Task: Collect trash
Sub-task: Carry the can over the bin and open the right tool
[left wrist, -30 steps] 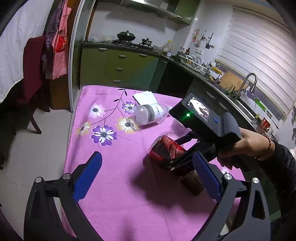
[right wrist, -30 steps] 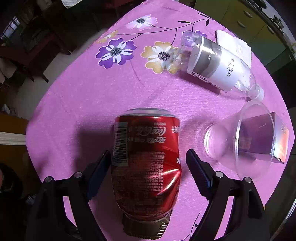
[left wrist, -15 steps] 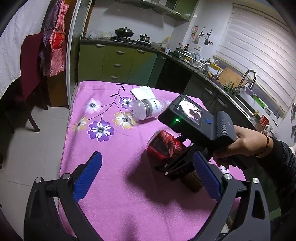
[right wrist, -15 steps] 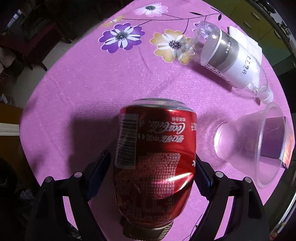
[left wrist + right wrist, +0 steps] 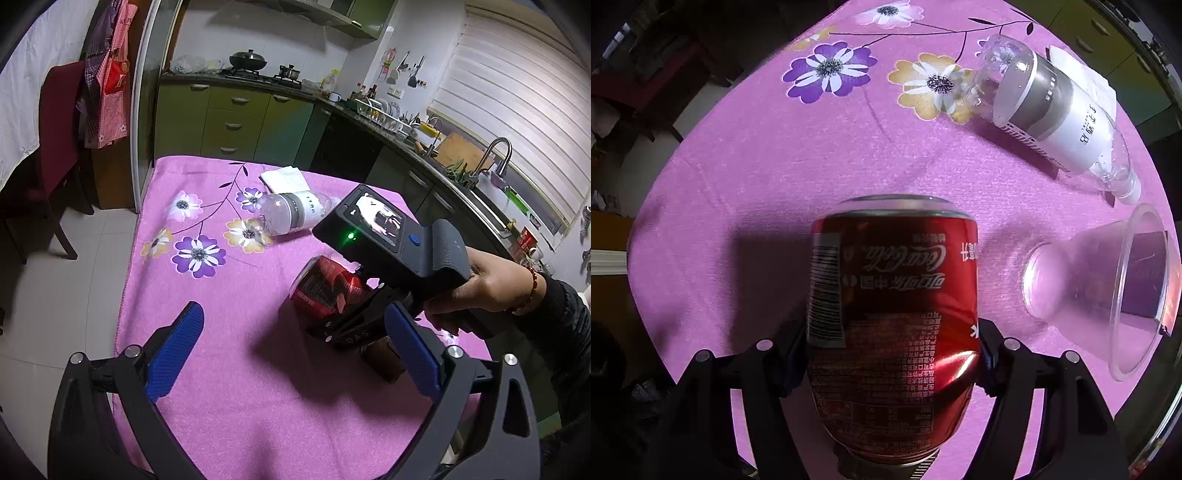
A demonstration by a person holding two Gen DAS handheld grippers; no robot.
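Note:
A dented red cola can point(image 5: 894, 314) lies on its side on the pink flowered tablecloth point(image 5: 738, 184). My right gripper point(image 5: 890, 354) points straight down over it, and its jaws are closing, with both pads against the can's sides. In the left wrist view the same can point(image 5: 328, 288) shows under the right gripper's black body, which a hand holds. My left gripper point(image 5: 291, 321) hovers open over the near part of the cloth with nothing between its blue pads point(image 5: 177, 347).
An empty clear bottle point(image 5: 1049, 110) with a white and grey label lies beyond the can, next to a white napkin point(image 5: 284, 179). A clear plastic cup point(image 5: 1108, 291) lies on its side to the right. A brown object point(image 5: 384, 358) sits by the gripper. Kitchen counters stand behind.
The right gripper's fingers have closed in from a gap on each side to touch the can. The left gripper has stayed where it was.

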